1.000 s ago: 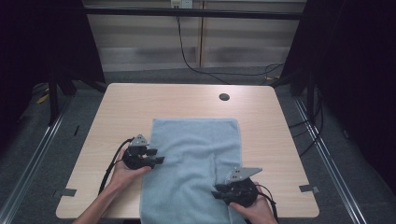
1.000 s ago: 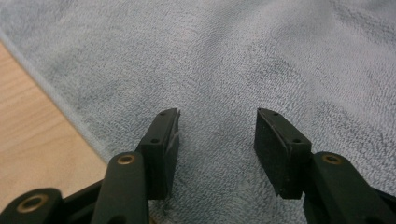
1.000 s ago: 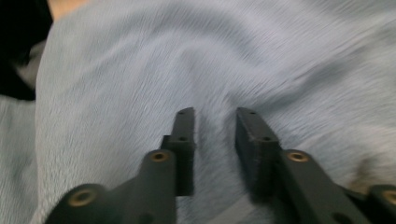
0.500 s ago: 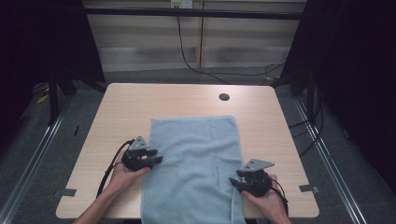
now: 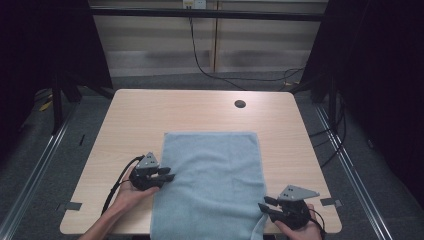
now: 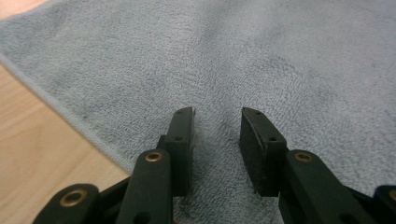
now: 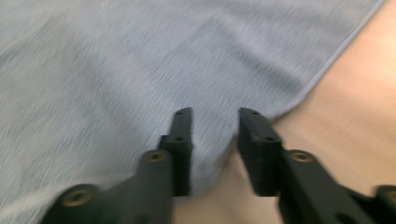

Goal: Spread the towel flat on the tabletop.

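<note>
Blue-grey towel flat on wood table; left gripper closing over left edge, right gripper reopening at right edge, both w/ jaws apart, nothing pinched.

Left gripper over towel edge

Left gripper low over grey-blue towel, black jaws apart with a gap, just been closing. Terry cloth under and between the tips, not seen pinched. Hemmed towel edge running diagonally from upper left toward the left jaw. Bare light wood table at lower left, beside the hem.
</note>
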Demonstrator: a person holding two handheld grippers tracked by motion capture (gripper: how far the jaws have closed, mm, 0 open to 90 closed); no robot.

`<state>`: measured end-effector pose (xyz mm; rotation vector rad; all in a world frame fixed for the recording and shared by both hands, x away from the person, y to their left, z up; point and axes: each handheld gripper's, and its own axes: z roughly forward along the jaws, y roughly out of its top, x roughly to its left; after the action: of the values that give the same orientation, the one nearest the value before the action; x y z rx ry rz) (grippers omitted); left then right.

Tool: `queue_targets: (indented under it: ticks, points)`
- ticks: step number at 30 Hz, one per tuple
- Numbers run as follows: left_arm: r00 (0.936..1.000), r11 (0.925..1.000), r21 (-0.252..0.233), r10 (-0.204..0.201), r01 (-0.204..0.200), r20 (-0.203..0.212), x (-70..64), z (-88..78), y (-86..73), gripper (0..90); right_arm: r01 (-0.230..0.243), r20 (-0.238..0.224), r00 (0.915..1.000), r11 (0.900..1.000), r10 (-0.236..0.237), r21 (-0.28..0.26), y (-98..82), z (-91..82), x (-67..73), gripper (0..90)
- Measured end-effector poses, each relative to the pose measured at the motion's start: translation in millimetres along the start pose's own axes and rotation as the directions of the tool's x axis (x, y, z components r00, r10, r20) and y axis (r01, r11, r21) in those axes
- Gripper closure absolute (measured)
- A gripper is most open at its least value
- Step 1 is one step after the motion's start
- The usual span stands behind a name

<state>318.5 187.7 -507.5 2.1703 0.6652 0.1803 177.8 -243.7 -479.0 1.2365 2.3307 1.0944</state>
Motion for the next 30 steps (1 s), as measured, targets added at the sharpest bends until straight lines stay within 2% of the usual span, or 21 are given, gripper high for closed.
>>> queue_targets:
  ticks: [3,6,9,11,13,14,16,18,19,20,22,25,28,30]
  points:
    - [0.9999,0.9999,0.002,-0.014,0.014,0.009,0.0,-0.4,0.3,63.1,0.007,-0.003,1.0,1.0,-0.007,-0.014,17.9,14.4,-10.0,55.4]
    - [0.9993,0.9993,0.013,-0.036,0.036,-0.006,3.0,-0.4,4.4,60.0,0.021,-0.009,0.9997,1.0,-0.021,-0.014,39.0,35.4,-20.9,53.5]
    - [0.9974,0.9977,-0.015,-0.066,0.066,-0.029,11.4,0.7,14.9,54.5,0.051,-0.024,0.9984,0.999,-0.051,-0.012,59.3,57.0,-30.4,52.1]
    - [0.9949,0.9956,-0.027,-0.091,0.09,-0.045,17.9,2.9,21.6,52.5,0.049,-0.031,0.9984,0.999,-0.049,-0.002,71.3,72.9,-36.3,51.2]
    - [0.9944,0.9954,-0.044,-0.087,0.085,-0.059,25.1,4.9,25.8,48.8,0.054,-0.034,0.998,0.999,-0.053,0.008,80.3,89.8,-40.6,50.6]
    - [0.9917,0.9932,-0.033,-0.113,0.112,-0.061,30.0,7.5,27.5,48.5,0.056,-0.033,0.998,0.998,-0.055,0.023,83.7,98.2,-41.5,50.1]
    - [0.9902,0.9935,-0.009,-0.113,0.113,-0.082,34.5,13.8,26.9,46.2,0.065,-0.031,0.9975,0.997,-0.064,0.035,87.0,113.4,-40.7,49.0]
    - [0.9907,0.9938,0.013,-0.109,0.11,-0.081,34.4,18.6,22.9,47.9,0.068,-0.029,0.9974,0.996,-0.067,0.055,85.5,122.9,-37.9,48.0]
    - [0.9927,0.9977,0.022,-0.062,0.065,-0.103,30.7,18.3,21.8,48.7,0.077,-0.022,0.9968,0.996,-0.076,0.05,84.8,123.4,-36.5,48.6]
    - [0.9928,0.9985,0.032,-0.041,0.045,-0.113,28.8,17.2,22.1,50.6,0.081,-0.016,0.9966,0.995,-0.08,0.058,84.5,122.0,-34.9,50.7]
    - [0.9939,0.9989,0.038,-0.023,0.027,-0.108,24.4,14.4,19.7,56.4,0.096,-0.014,0.9954,0.993,-0.095,0.062,81.3,118.4,-31.0,56.4]
    - [0.9972,0.9994,0.028,-0.018,0.02,-0.073,17.6,8.5,13.0,65.1,0.105,-0.037,0.9939,0.993,-0.103,0.048,72.8,110.5,-24.7,65.3]
    - [0.9987,0.9996,0.025,-0.013,0.015,-0.048,8.6,2.9,7.1,68.2,0.12,-0.051,0.9919,0.991,-0.117,0.064,64.7,100.0,-14.7,65.9]
    - [0.9998,0.9995,0.031,-0.006,0.007,-0.018,1.6,-2.6,2.3,68.1,0.124,-0.065,0.9907,0.99,-0.12,0.071,57.4,91.5,-5.7,65.9]
